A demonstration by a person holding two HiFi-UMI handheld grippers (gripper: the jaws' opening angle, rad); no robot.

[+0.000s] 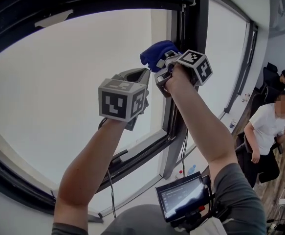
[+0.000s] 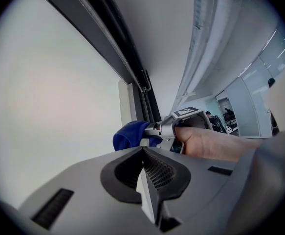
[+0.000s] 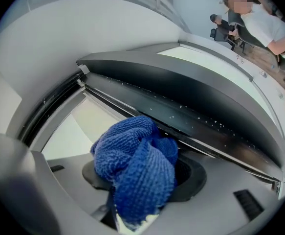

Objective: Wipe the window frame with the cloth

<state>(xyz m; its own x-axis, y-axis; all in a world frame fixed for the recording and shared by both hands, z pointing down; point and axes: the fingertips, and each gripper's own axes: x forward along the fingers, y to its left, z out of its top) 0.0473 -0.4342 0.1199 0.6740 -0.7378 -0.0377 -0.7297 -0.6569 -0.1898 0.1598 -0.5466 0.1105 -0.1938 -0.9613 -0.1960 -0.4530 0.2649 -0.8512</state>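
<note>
Blue knit-textured cloth [image 3: 135, 173] is bunched into a wad and clamped in the right gripper [image 1: 158, 58], jaws closed on it with folds spilling out above and to both sides of the tips. Head view: the wad sits upper centre, right up against the dark window frame [image 1: 195, 23], on the vertical member between the two panes; can't tell from there whether it actually presses on the frame. Right gripper view: cloth fills lower centre, its top edge meets the lower lip of the dark frame channel, which arcs from upper left to lower right and carries scattered pale specks. Left gripper [image 1: 143, 73] is just left of and slightly below the right one, near the cloth but not touching it; its jaws are closed together with nothing between them, tips aimed up at the wad. Left gripper view agrees: jaw pads meet at lower centre, the blue wad and the hand [image 2: 206, 143] on the right gripper lie just beyond, right of centre. Both forearms come up from the bottom of the head view. Marker cube [image 1: 121, 99] on the left gripper faces the camera, mid-left of centre. Bright glass pane [image 1: 59, 97] takes most of the left half. Small lit screen unit [image 1: 182, 199] at lower centre-right. Seated person in white shirt [image 1: 268, 126] at the far right edge, well apart from the window
</note>
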